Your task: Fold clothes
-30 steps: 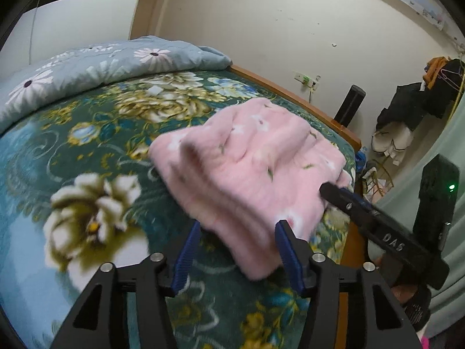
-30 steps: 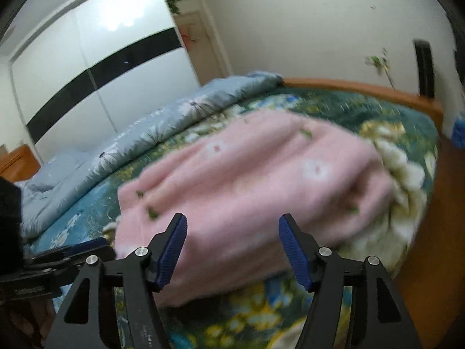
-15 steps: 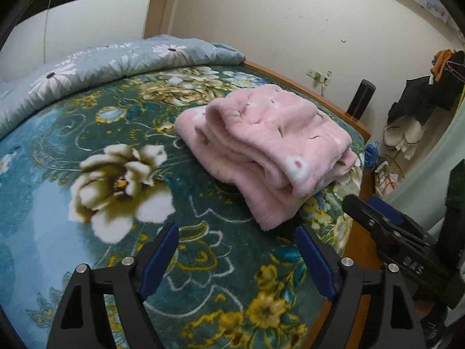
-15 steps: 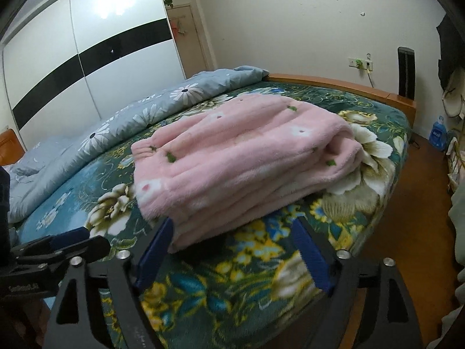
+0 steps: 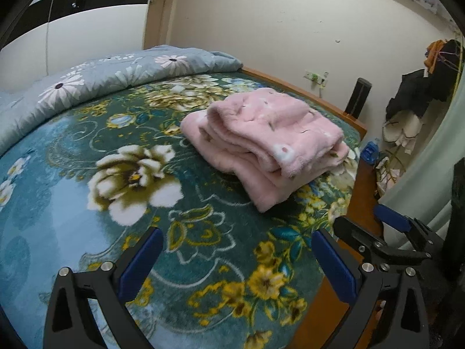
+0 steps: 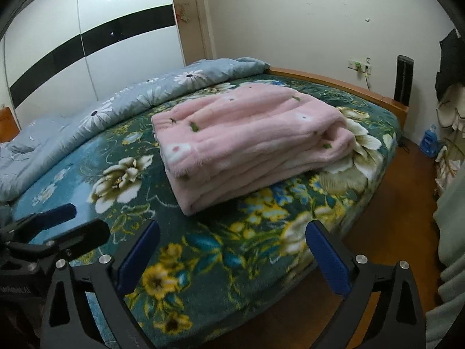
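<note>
In the left wrist view the left claw [image 5: 237, 261] is filling the bottom of the frame, its blue pads [image 5: 139, 263] spreading wider apart, with only the flowered bedspread [image 5: 87, 203] showing between them; it is released and gripping nothing. In the right wrist view the right claw [image 6: 232, 254] is sitting at the bottom centre, its jaws likewise opening, with bedspread and the bed's near edge between them and no cloth in its grip. Each claw is appearing in the other's view: the right one at the lower right of the left view [image 5: 386, 232], the left one at the lower left of the right view [image 6: 58, 224].

Beyond the pads, the folded pink fleece garment [image 5: 267, 142] is lying in a layered stack on the bedspread, right of centre in the left view and at mid-frame in the right view [image 6: 250, 139], well apart from both claws. Farther back, a grey-blue daisy quilt [image 5: 116, 72] is lying bunched along the bed's far side. Behind it a white wardrobe with a black band [image 6: 87, 43] is standing at the upper left, and dark clothes [image 5: 421, 93] are hanging at the right edge.
</note>
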A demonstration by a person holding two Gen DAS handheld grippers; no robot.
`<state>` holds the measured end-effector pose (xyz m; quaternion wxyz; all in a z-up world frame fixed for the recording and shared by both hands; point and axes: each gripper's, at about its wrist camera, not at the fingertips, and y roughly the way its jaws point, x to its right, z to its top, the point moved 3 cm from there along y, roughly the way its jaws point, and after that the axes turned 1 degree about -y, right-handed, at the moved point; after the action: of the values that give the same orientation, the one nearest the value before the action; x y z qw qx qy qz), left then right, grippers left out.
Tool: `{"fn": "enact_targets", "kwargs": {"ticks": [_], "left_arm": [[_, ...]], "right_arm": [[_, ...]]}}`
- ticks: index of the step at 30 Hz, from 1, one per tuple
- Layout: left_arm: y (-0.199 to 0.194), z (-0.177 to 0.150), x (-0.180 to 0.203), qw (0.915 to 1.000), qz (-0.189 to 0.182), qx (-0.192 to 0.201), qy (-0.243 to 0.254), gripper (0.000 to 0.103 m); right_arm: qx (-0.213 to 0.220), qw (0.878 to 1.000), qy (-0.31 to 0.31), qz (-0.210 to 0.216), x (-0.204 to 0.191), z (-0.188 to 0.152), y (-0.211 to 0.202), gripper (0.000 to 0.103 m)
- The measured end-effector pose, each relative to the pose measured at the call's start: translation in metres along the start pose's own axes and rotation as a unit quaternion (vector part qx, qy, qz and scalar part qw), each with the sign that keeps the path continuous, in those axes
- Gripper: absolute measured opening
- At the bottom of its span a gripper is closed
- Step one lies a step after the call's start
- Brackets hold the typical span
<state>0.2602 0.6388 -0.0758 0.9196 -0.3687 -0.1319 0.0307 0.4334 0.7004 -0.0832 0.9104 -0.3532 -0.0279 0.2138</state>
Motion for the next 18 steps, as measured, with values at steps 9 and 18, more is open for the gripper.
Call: {"fn": "enact_targets", "kwargs": {"ticks": [9,18], "left_arm": [[-0.025,-0.005,-0.01,0.9993,0.033,0.015,-0.01,0.103],[-0.044,-0.006,-0.01,0.9961,0.078,0.041,-0.002,0.103]], "right_arm": [[-0.023,1.0,0.001,-0.012,-0.01,-0.013,-0.017,0.103],[-0.024,1.0,-0.017,-0.011,-0.023,-0.016,-0.037,0.103]]}}
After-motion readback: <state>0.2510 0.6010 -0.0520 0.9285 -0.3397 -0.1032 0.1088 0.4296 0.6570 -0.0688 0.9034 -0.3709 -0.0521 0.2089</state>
